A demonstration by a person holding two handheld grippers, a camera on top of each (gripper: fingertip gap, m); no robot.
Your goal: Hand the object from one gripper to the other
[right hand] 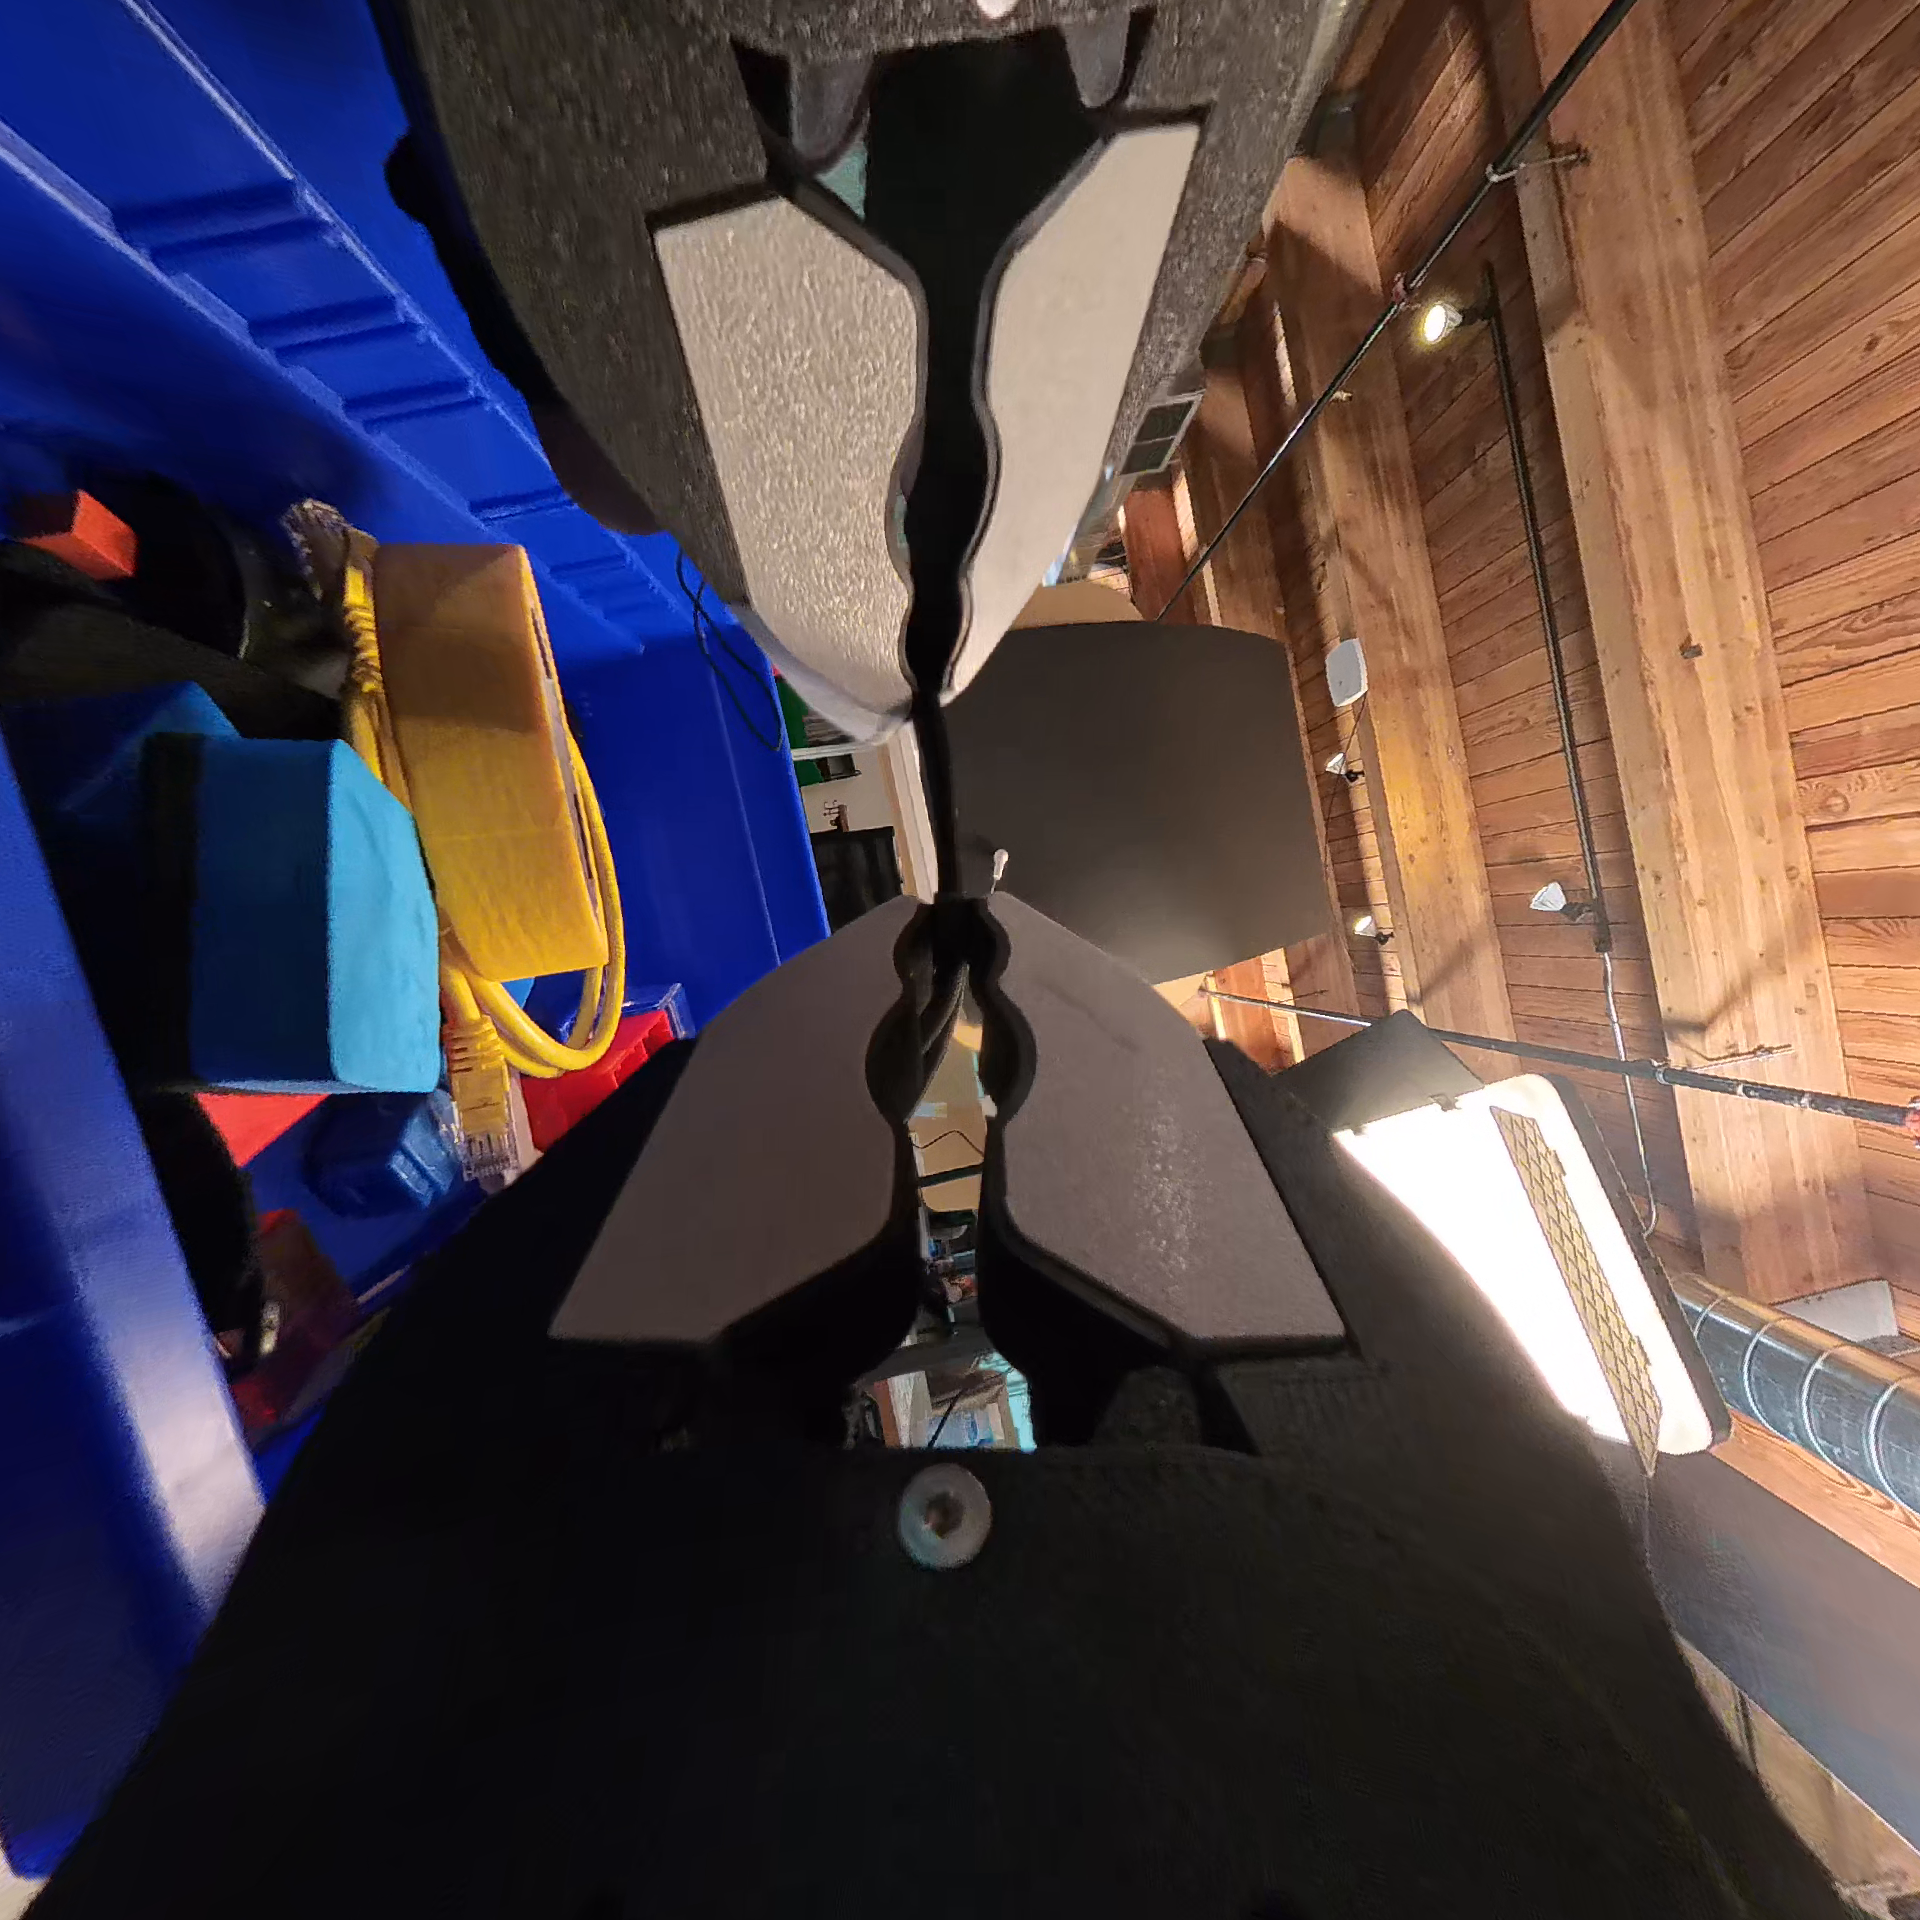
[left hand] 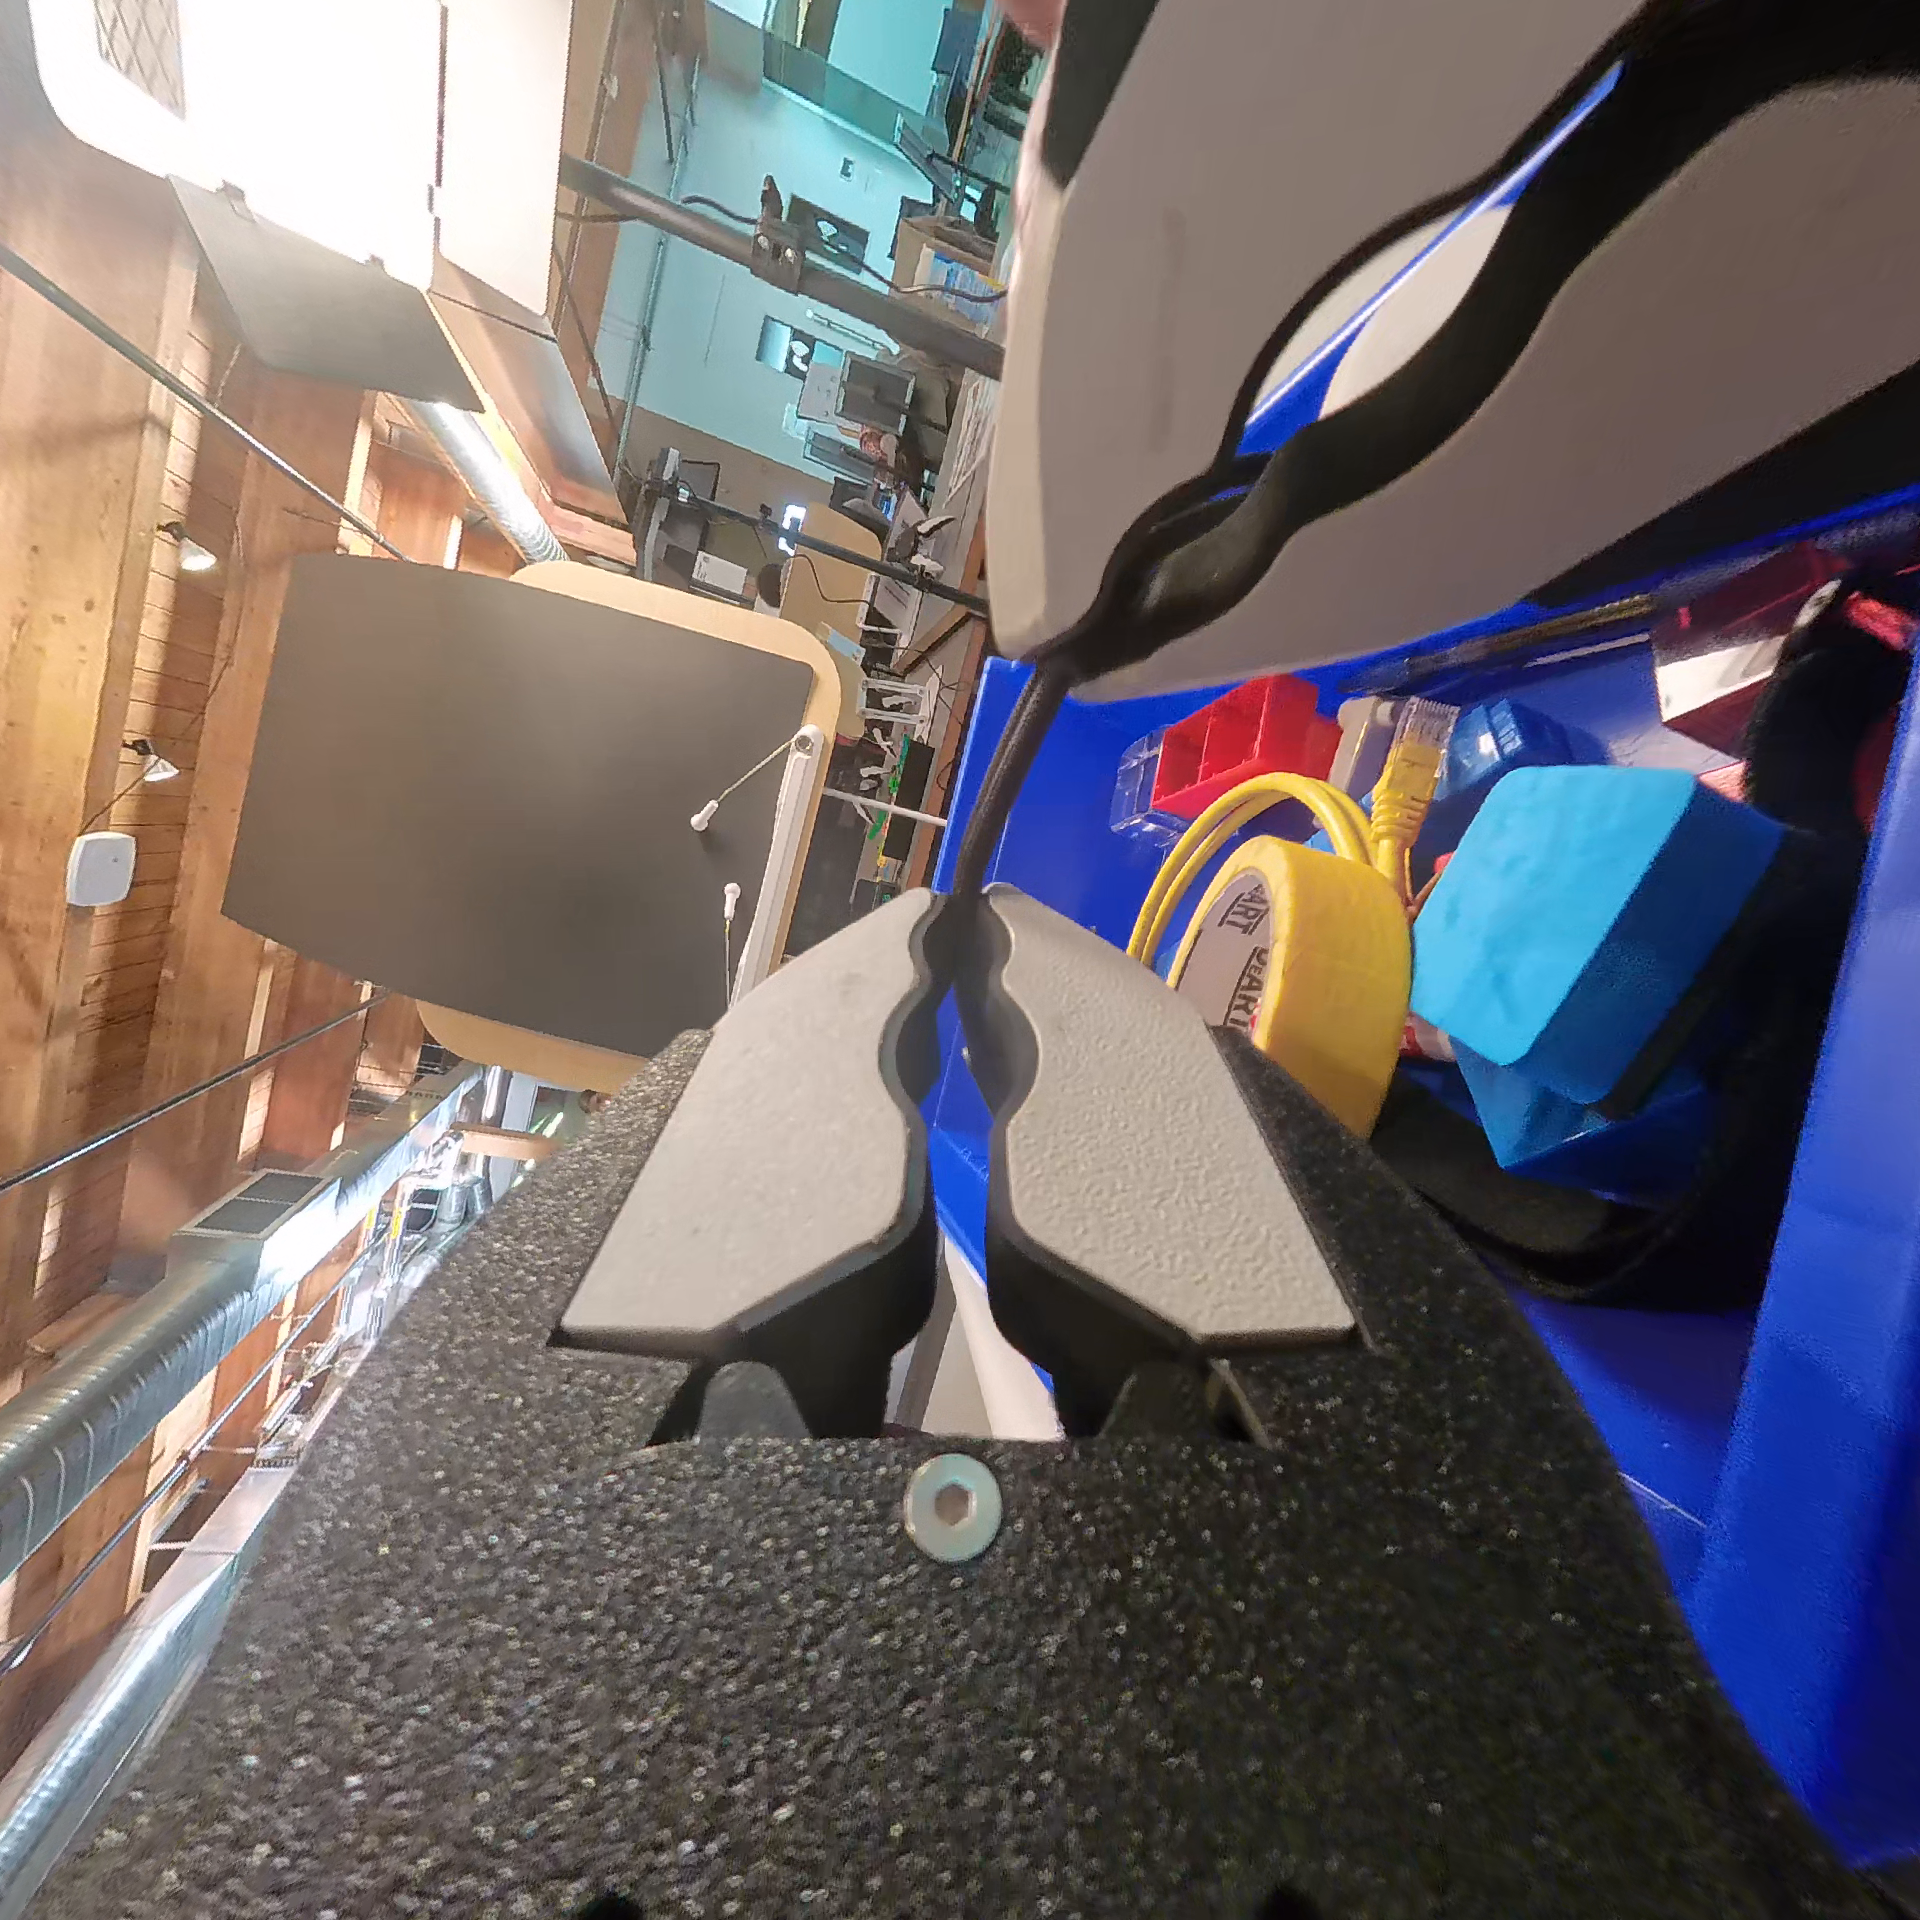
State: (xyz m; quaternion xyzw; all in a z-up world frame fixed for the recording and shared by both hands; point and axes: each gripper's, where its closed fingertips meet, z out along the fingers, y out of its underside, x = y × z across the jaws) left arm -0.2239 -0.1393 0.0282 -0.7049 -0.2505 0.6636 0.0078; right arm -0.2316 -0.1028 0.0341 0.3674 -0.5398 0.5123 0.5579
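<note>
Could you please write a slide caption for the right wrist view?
Both grippers, right gripper and left gripper, pinch a black cord beside the blue bin.

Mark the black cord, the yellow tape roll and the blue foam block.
black cord (left hand: pixel 1003 774), left wrist view, on the stretch between the two tools.
yellow tape roll (left hand: pixel 1325 977), left wrist view, on its outer yellow band.
blue foam block (left hand: pixel 1579 914), left wrist view, on its light blue face.
</note>
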